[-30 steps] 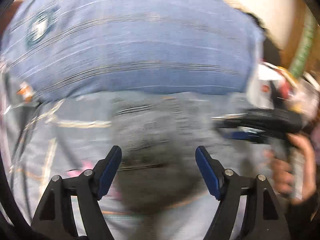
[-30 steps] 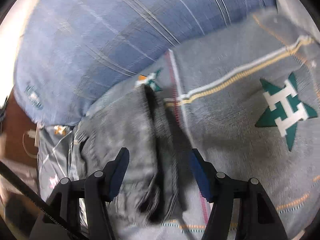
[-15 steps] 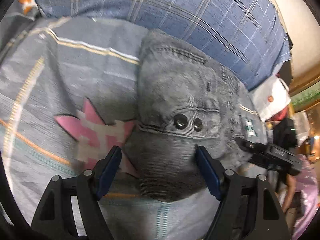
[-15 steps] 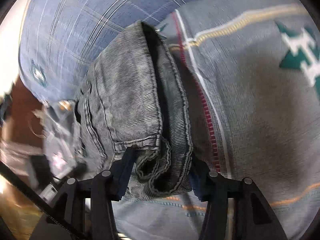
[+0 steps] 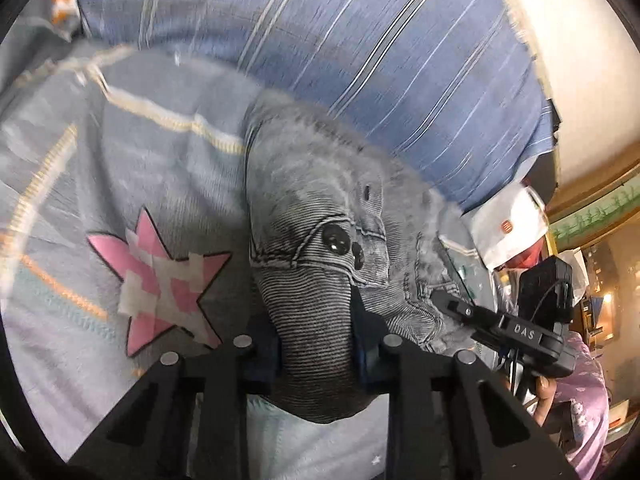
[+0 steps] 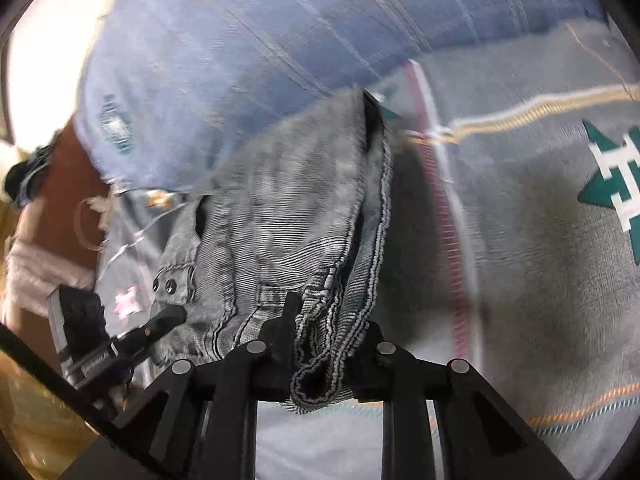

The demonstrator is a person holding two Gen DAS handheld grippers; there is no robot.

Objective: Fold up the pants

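Grey pants point(image 5: 320, 216) lie long-axis toward blue pillow point(image 5: 360, 60); left gripper point(image 5: 316, 354) and right gripper point(image 6: 326, 354) closing, each pinching the near edge.

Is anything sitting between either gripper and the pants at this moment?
Nothing visible. The left gripper has its jaws closing with a fold of the grey pants between them, and the right gripper is closing its jaws on the bunched hem edge. Only the bedsheet lies beneath.
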